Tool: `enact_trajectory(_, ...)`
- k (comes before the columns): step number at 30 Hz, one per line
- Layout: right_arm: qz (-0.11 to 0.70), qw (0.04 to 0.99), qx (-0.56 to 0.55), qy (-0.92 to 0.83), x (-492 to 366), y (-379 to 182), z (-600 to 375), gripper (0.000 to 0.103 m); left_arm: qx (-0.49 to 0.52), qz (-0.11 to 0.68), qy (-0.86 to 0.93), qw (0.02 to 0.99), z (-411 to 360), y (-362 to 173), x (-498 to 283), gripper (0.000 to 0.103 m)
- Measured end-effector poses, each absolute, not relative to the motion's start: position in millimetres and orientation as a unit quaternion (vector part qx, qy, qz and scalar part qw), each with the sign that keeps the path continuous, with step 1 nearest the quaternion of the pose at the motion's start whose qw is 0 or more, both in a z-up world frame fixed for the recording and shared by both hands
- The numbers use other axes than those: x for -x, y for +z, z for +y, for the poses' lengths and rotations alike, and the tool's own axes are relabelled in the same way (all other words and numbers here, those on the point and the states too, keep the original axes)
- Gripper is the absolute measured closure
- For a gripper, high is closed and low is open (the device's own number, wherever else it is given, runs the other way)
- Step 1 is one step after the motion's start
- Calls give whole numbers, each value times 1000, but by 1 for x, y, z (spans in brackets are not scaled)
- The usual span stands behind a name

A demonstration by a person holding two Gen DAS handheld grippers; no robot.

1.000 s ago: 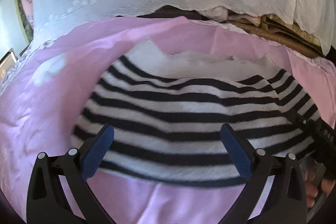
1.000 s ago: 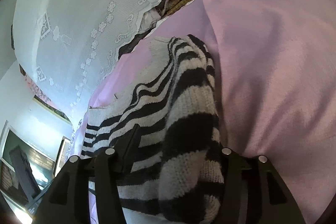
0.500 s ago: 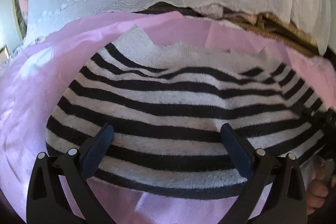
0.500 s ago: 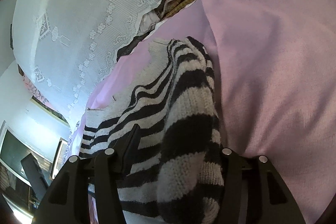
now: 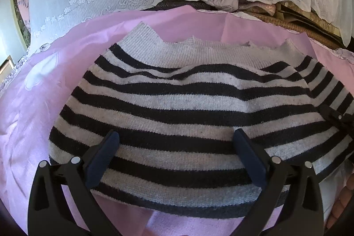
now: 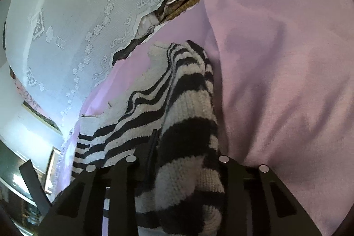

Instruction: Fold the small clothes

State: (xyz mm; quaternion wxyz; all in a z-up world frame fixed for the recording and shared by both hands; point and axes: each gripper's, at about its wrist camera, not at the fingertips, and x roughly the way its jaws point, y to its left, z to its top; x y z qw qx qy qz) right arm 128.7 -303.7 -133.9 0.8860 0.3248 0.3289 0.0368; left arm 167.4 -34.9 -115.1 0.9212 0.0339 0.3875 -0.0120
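Fold under way: right gripper (image 6: pixel 188 169) closing on striped sweater's (image 5: pixel 188 107) bunched side; left gripper (image 5: pixel 177 154) spread above its hem. Next: secure hem.

A small knitted sweater (image 5: pixel 190 107) with black and pale grey stripes lies spread on pink fabric, its plain ribbed hem at the far end from the left claw (image 5: pixel 177 147), which hovers wide apart over its near edge. A bunched fold of it sits between the closing right claw (image 6: pixel 188 147).
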Motion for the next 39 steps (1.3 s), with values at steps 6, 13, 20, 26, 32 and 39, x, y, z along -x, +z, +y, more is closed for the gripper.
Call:
enact_trajectory(6,334,880,-334,43,-129,-138,-308,69,-22,386,-22,922,-33,-113,-164,4)
enact_trajectory(13,324,871,-365,50,-130,-144,-318,74,1,375,-37,926,-11,-96,-143,4)
enact_trajectory(20,329,874,-355,25,-136,-144,-315,75,-31,340,-9,940,34,-77,-119,4)
enact_trajectory(26,329,876,-352,7,-135,-143,-311,74,-17,375,31,926,99,-96,-122,4)
enact_trajectory(32,320,875,-364,5,-129,-143,-311,74,85,401,18,912,130,-105,-131,4)
enact_trajectory(39,300,877,-375,-4,-121,-136,-307,79,2,404,22,915,100,-110,-129,4)
